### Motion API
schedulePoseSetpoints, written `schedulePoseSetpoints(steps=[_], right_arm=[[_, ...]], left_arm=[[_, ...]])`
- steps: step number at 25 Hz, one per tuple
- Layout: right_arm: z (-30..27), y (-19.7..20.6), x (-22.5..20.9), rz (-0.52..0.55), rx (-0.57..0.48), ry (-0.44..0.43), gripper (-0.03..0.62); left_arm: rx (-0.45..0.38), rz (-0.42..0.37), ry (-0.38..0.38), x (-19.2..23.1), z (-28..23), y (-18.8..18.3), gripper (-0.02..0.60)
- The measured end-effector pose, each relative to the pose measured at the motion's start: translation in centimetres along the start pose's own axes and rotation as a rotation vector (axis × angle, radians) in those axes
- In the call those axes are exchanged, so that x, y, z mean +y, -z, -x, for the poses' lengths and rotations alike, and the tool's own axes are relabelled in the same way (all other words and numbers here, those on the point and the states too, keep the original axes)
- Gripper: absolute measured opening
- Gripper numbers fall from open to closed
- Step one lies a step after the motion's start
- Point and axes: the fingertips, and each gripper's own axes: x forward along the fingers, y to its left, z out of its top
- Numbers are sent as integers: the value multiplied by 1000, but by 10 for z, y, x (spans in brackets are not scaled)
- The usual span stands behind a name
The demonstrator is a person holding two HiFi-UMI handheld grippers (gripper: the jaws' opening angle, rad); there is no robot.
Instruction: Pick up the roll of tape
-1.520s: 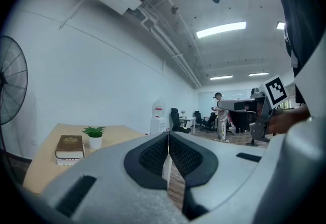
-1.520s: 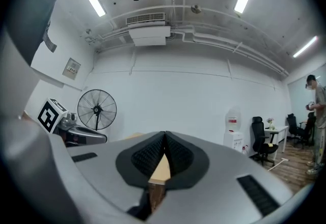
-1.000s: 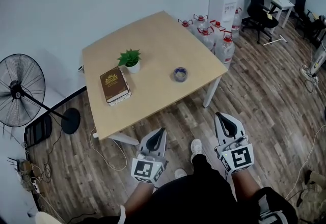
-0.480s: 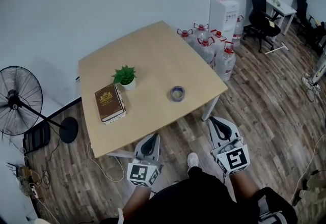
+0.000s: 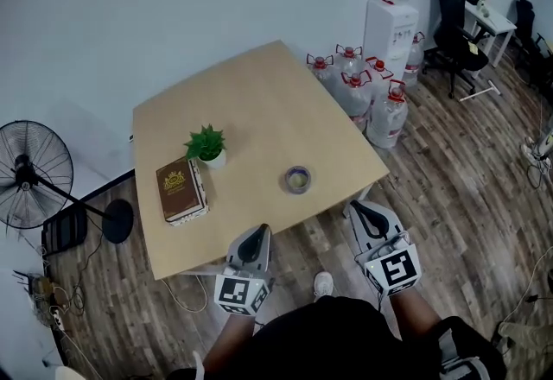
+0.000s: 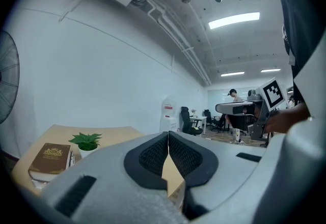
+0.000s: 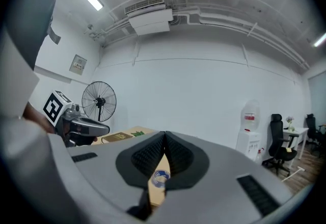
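Note:
The roll of tape [image 5: 298,180], a small bluish ring, lies flat on the light wooden table [image 5: 259,102] near its front edge. My left gripper [image 5: 257,236] is shut and empty, held level just short of the table's front edge, left of the tape. My right gripper [image 5: 361,210] is also shut and empty, off the table's front right corner. In the right gripper view the tape [image 7: 160,178] shows low in the slit under the closed jaws [image 7: 164,135]. The left gripper view has its jaws [image 6: 168,134] pressed together, with the tape hidden.
A brown book [image 5: 181,190] and a small potted plant [image 5: 206,145] sit on the table's left part. Several water bottles [image 5: 371,98] and a dispenser [image 5: 390,20] stand beyond the right corner. A standing fan [image 5: 34,175] is at the left, office chairs [image 5: 458,20] at far right.
Both grippers and the person have come closer to the table's front edge. The tape, book and plant have not moved on the table. The jaws stayed shut.

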Motion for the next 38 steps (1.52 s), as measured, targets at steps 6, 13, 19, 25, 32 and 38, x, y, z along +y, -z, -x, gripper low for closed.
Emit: schedulePoseSetpoints(steps=[6,13,19,25,32,38], right_arm=[[-28,4,-14,-22,-10,-65,-6],[-76,31,5,53,80,-139,-5],[-118,55,29,68,177,-206,76],[-150,83,43,135,288,-264,234],[-179,130,55,303,441,-369,318],[-200,188,60,461,590,-457,367]], left_arm=[[16,-1,-48,8,-22,-1,6],[28,3,-63,32,-31,5,8],[41,17,-55,67,-37,12,6],[39,15,-51,100,-47,10,6],[52,36,-63,129,-56,19,8],[82,61,-85,151,-58,33,6]])
